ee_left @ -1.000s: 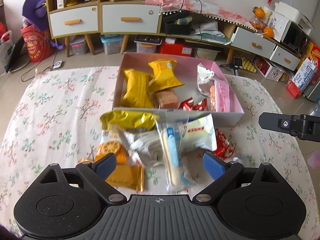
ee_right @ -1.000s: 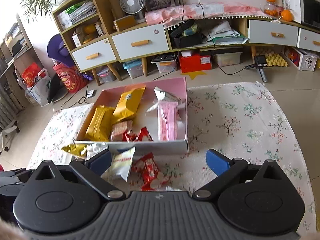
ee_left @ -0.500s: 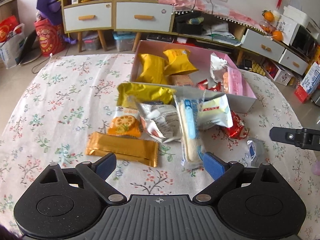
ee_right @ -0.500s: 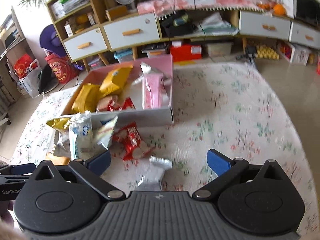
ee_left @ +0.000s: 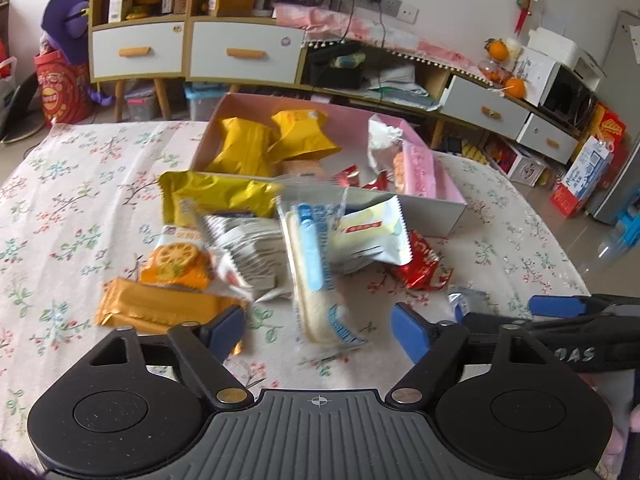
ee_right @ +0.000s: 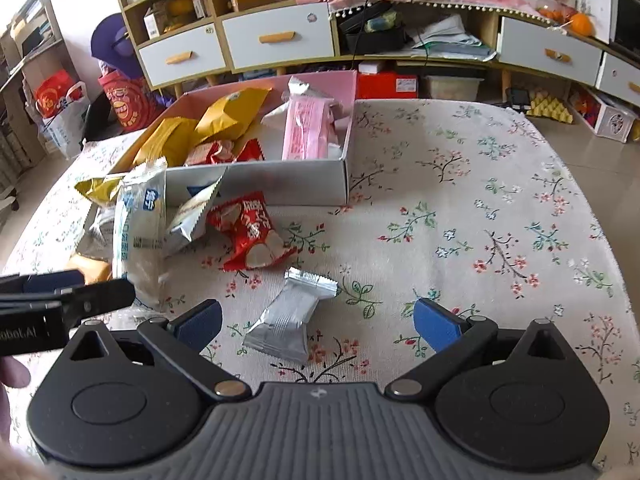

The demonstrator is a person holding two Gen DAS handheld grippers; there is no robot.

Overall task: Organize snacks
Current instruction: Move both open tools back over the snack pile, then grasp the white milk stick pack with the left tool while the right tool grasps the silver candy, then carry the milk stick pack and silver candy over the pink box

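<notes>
A pink box holds yellow packs, a pink pack and small red packs. In front of it lies a pile of snacks: a long blue-and-white pack, a gold bar, an orange biscuit pack, a silver pack, a white pack and a red pack. My left gripper is open, its fingers either side of the long pack's near end. My right gripper is open around a small silver pack.
The table has a floral cloth and rounded edges. The two grippers are close together; the right one shows in the left wrist view. Cabinets with drawers and floor clutter stand behind the table.
Both grippers have pulled back from the box towards the near table edge. The left one now frames the long pack, the right one the small silver pack. Both stay open.
</notes>
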